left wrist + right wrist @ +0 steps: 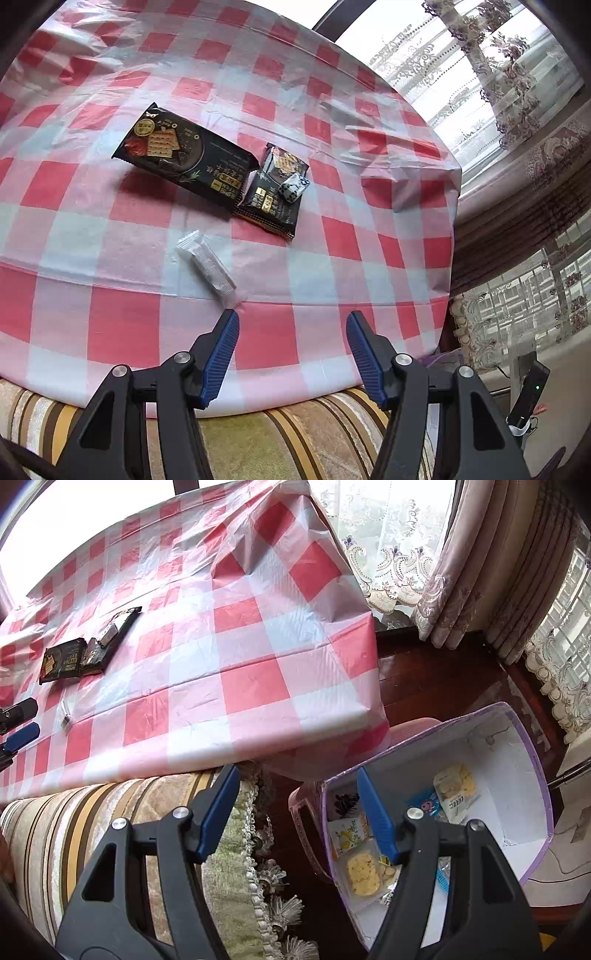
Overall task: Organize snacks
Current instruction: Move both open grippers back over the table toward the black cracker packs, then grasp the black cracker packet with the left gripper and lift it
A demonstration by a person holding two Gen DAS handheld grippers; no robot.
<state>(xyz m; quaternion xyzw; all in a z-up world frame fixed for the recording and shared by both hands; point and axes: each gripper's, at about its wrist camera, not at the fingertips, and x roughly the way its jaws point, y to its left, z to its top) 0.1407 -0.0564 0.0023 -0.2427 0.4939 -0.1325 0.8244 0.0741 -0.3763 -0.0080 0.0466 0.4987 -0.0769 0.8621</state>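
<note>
Both grippers, left (292,319) and right (297,775), gape empty; crinkly white packet (207,267) lies just past the left jaws.

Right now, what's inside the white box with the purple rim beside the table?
The white box with the purple rim holds several small snack packets: yellow biscuit packs, a blue packet, a lemon-print one. The right tongs cover part of its contents.

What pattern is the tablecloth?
Red-and-white checks on the tablecloth, clearest in the left wrist view.
</note>
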